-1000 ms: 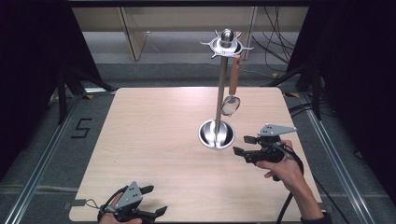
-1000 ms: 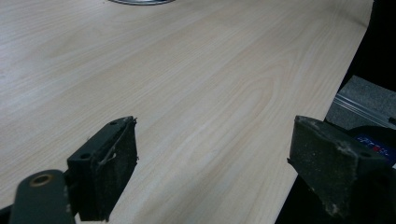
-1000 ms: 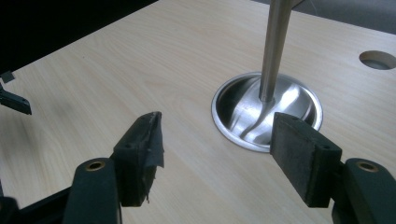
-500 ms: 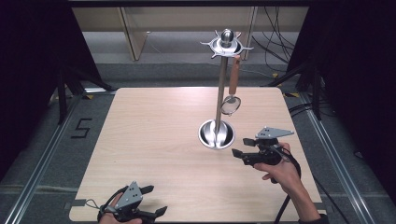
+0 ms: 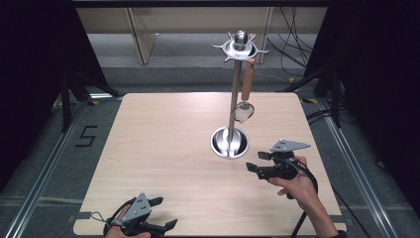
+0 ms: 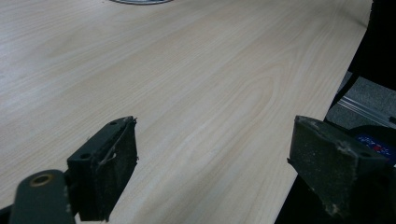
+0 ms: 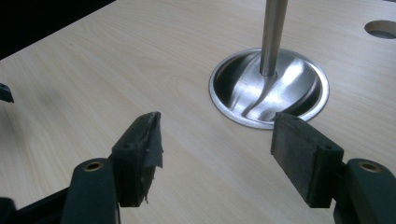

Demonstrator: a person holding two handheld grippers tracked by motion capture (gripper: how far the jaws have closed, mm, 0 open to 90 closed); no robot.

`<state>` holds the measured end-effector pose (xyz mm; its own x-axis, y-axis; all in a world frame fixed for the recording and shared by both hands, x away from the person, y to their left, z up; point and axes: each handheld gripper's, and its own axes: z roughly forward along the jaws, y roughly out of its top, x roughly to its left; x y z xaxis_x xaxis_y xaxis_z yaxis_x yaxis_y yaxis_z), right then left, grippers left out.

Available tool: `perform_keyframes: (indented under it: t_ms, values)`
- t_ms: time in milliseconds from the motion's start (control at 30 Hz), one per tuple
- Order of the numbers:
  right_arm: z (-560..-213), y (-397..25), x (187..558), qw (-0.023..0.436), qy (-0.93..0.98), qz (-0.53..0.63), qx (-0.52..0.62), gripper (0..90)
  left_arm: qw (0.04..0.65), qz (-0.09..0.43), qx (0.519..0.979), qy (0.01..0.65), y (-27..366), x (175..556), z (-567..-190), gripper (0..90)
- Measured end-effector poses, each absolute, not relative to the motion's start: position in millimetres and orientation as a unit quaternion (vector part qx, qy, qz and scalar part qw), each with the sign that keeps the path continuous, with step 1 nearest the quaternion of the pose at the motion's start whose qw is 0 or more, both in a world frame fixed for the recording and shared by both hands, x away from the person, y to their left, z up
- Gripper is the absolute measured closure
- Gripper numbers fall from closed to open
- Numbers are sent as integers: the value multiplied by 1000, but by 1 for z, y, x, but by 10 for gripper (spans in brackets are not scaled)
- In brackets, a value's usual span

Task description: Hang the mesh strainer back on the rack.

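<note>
The right gripper (image 5: 253,162) is held just beside the stand's round base (image 5: 230,143), jaws spread and empty. What looks like a strainer (image 5: 243,110) hangs from the stand. The left gripper (image 5: 163,213), also spread, is held at the table's (image 5: 163,129) near edge.

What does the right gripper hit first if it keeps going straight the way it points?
Probably the round metal base of the utensil stand: in the right gripper view it lies just ahead of the open right gripper, slightly right of centre. Bare table comes before it. Depth is uncertain.
</note>
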<state>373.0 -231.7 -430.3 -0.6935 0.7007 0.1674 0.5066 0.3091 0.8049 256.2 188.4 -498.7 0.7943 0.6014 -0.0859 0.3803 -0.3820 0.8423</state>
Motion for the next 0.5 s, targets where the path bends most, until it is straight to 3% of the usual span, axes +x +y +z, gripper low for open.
perform_keyframes:
  t_ms: [500]
  values:
    - [-445,-226,365,94,806,450,374,330,482,111,814,305,186,255,-499,147]
